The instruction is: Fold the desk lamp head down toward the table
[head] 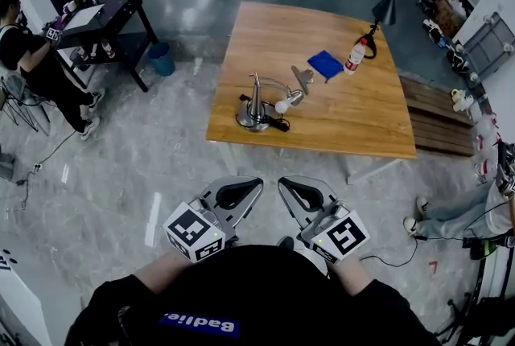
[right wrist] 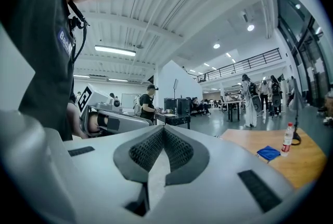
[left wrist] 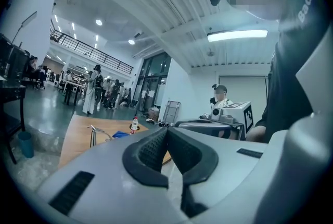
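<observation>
I'm holding my left fingers [head: 239, 193] and right fingers [head: 304, 193] pressed together, empty, standing well back from the lamp [head: 257, 105] on the surface [head: 354, 123], either approaching or finished; its head angle is too small to tell.

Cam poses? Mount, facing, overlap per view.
Head view: on the person's head, looking steeply down at the floor and wooden table with desk lamp; shows left gripper, right gripper, forearms, black shirt.
Left gripper view: on the left gripper, looking level along its shut jaws; table at left, right gripper and torso at right.
Right gripper view: on the right gripper, level along its shut jaws; left gripper and torso at left, table at right.
Shared: all three see the table, bottle and blue cloth.
</observation>
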Demonstrator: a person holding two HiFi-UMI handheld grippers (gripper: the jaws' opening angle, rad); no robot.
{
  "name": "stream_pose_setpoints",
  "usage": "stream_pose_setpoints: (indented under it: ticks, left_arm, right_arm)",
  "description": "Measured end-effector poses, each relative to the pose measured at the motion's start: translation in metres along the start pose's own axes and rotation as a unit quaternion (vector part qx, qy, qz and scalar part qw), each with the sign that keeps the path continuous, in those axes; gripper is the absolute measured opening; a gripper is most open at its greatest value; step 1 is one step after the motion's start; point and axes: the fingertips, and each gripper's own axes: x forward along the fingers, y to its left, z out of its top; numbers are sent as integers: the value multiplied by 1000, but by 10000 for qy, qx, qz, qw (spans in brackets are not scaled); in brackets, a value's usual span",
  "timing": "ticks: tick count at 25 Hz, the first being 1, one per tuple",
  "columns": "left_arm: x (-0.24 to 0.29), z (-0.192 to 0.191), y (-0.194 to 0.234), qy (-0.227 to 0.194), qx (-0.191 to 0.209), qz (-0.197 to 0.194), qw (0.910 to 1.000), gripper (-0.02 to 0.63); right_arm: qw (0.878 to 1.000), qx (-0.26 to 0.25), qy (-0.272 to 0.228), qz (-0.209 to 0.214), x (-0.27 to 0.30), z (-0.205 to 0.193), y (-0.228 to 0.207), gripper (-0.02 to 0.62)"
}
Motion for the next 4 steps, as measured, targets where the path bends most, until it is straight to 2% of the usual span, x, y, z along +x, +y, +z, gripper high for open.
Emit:
stream_pose_setpoints:
  ticks: [4]
  left_arm:
    - [-3, -1, -3, 14, 25, 13, 10000, 9]
  right_arm:
    - [9999, -93, 80, -48, -2, -3, 3, 6]
